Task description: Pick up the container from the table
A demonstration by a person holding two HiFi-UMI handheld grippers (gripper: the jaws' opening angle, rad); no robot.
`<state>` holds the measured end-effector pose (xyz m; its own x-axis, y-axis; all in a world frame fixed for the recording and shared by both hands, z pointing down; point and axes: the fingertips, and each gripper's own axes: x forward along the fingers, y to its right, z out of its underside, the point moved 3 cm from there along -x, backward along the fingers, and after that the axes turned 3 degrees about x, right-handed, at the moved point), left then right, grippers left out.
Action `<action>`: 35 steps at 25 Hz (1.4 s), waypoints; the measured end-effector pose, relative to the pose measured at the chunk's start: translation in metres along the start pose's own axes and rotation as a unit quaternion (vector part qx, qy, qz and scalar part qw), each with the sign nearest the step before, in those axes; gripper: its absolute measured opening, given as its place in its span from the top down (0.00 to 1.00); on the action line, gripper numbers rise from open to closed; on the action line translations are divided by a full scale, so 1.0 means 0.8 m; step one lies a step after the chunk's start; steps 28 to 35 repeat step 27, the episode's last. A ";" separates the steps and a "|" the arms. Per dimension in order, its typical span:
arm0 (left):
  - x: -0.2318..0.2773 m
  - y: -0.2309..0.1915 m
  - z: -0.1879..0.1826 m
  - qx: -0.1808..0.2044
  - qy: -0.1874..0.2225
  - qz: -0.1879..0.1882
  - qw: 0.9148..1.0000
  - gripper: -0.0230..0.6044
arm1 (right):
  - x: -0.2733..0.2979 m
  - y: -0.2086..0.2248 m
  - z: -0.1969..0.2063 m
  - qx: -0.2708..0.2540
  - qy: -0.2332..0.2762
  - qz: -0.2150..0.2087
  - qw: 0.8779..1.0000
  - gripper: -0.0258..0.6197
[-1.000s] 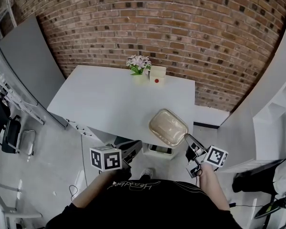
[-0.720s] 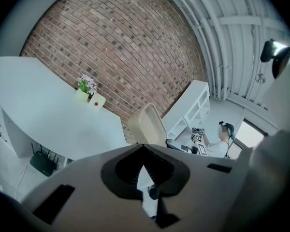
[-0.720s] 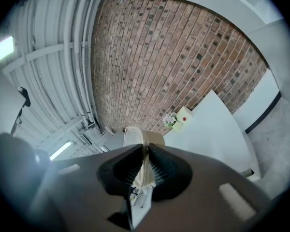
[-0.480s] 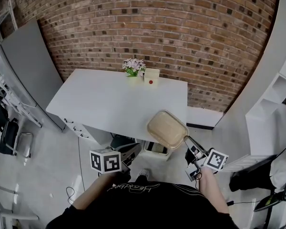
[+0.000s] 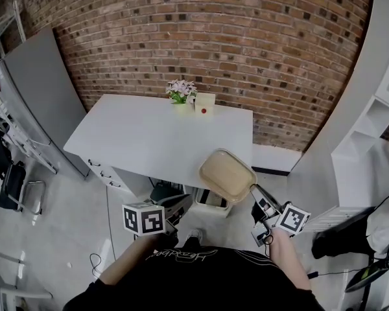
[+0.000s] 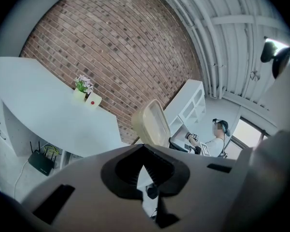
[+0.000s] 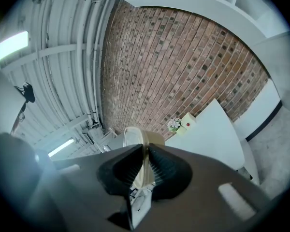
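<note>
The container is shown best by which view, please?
The head view: the container shows whole, gripped at its corner by the right gripper. The left gripper view shows it obliquely; the right gripper view, mostly edge-on.

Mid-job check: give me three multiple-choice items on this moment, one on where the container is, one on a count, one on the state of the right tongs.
1. Where is the container relative to the table? A flat on its middle; B under it; C in the air at its near corner.
2. How many things stand on the table? A two; B none; C five.
3. The right tongs are: A open, empty; B shut on the container's rim; C out of view.
Answers: 1 C, the head view shows it held up off the tabletop. 2 A, only the flowers and a small box. 3 B, the right gripper view shows the rim pinched between them.
</note>
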<state>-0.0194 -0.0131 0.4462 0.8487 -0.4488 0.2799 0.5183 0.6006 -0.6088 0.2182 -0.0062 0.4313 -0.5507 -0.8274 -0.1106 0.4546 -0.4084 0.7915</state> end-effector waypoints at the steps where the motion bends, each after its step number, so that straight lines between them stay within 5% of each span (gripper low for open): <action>1: 0.000 0.002 0.000 0.001 0.001 0.000 1.000 0.96 | -0.002 0.000 0.000 -0.001 0.001 0.000 1.000 0.89; 35: -0.018 0.027 0.028 0.013 -0.010 -0.006 1.000 0.96 | -0.029 -0.021 0.018 -0.002 0.003 -0.017 1.000 0.89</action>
